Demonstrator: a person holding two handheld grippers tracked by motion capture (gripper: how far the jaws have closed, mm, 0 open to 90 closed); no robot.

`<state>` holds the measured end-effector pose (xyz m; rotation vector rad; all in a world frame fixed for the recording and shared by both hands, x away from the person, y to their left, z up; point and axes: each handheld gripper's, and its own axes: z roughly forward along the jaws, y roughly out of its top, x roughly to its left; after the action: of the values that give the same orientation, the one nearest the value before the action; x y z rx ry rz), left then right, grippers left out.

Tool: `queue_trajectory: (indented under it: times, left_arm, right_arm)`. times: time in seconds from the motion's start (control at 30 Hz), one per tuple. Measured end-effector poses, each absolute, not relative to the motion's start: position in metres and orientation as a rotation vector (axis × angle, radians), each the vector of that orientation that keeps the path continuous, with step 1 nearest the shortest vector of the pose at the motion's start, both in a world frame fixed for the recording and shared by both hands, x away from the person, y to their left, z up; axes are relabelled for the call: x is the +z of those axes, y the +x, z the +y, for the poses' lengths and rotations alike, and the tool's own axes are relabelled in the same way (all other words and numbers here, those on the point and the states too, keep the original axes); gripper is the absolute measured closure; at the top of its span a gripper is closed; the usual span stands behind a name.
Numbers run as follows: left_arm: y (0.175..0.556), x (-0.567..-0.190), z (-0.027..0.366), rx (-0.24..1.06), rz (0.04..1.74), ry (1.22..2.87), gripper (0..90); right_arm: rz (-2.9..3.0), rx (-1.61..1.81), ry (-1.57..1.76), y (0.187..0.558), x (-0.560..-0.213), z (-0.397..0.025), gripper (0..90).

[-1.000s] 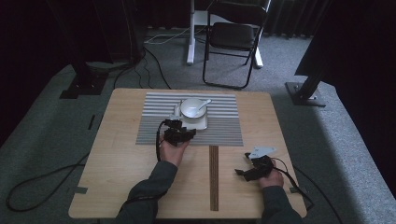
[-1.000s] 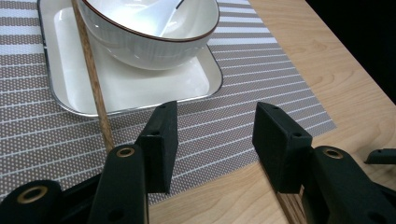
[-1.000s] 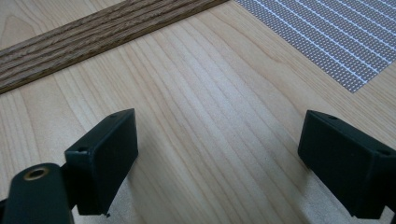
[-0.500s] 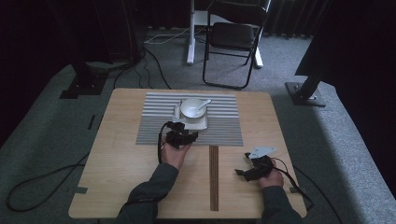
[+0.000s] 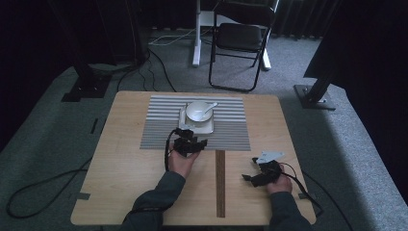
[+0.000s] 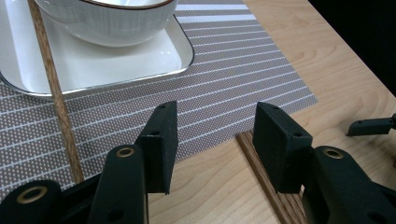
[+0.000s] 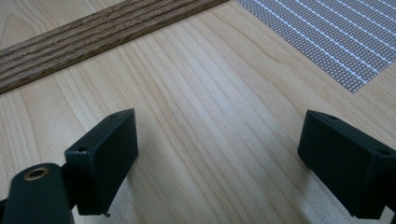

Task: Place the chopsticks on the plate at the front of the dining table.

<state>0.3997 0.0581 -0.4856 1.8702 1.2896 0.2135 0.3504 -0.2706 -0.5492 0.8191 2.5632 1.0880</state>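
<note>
A white ribbed bowl (image 5: 197, 111) with a white spoon (image 5: 210, 106) in it stands on a square white plate (image 5: 208, 128) on the striped grey placemat (image 5: 231, 131). In the left gripper view the bowl (image 6: 107, 18) and plate (image 6: 98, 65) are close ahead, and a thin wooden chopstick (image 6: 57, 100) lies slanted from the plate onto the mat. My left gripper (image 5: 188, 142) (image 6: 214, 120) hovers open over the mat's near edge, holding nothing. My right gripper (image 5: 257, 174) (image 7: 217, 126) stands wide open over bare wood at the near right.
A dark wood strip (image 5: 220, 182) (image 6: 264, 186) (image 7: 93, 39) runs in the tabletop from the mat's edge toward me, between my hands. The mat's corner (image 7: 336, 42) lies ahead of the right gripper. A folding chair (image 5: 240, 38) and cables are on the floor beyond.
My left gripper has drawn back slightly from the plate toward me and to the right. The right gripper has not moved.
</note>
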Motion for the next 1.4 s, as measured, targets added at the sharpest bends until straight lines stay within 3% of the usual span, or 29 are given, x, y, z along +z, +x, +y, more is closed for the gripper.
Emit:
queue_trajectory:
  times: [1.4]
  left_arm:
    - [0.380, -0.502, 0.039, 0.176, 1.232, 1.949, 50.3]
  right_arm:
    - [2.562, 1.088, 0.816, 0.351, -0.549, -0.271, 11.6]
